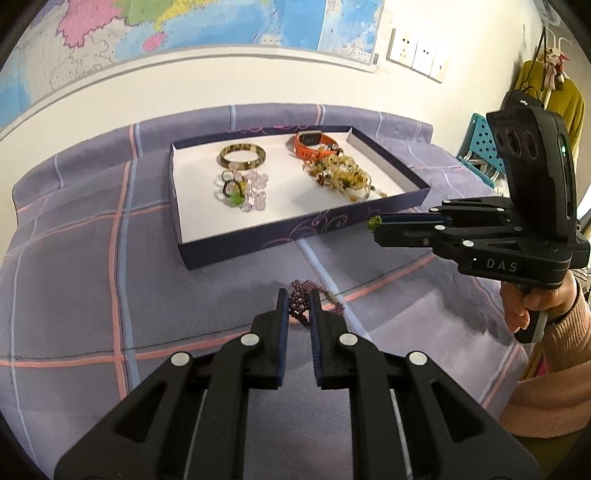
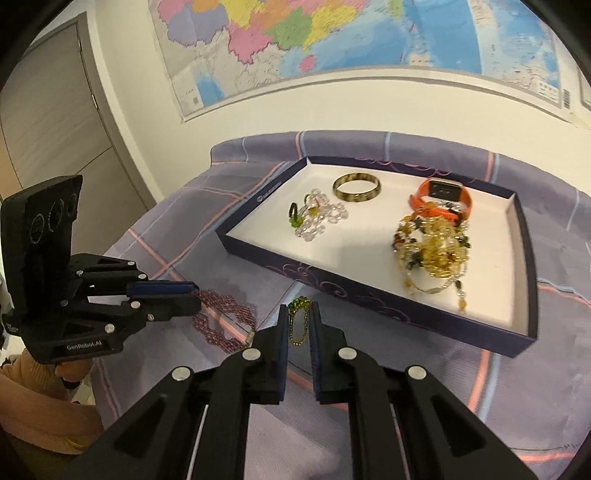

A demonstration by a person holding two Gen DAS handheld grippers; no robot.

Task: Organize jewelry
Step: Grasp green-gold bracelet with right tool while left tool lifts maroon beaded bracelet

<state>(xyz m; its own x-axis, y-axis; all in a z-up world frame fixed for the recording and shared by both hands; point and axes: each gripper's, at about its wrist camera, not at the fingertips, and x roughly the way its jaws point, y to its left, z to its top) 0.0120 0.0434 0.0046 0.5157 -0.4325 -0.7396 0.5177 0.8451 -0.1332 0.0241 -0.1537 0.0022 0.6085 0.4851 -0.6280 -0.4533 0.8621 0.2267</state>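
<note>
Bedspread (image 1: 110, 258): both hand-held grippers clamp beads (tightly).

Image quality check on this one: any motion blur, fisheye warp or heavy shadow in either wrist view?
Left wrist view: sharp; fisheye bows the wall map; a soft shadow lies on the bedspread beside the left gripper and its purple bead chain. Right wrist view: slightly smeared, the yellow bead pile in the tray blurred; the right gripper and its green chain stay crisp.
</note>
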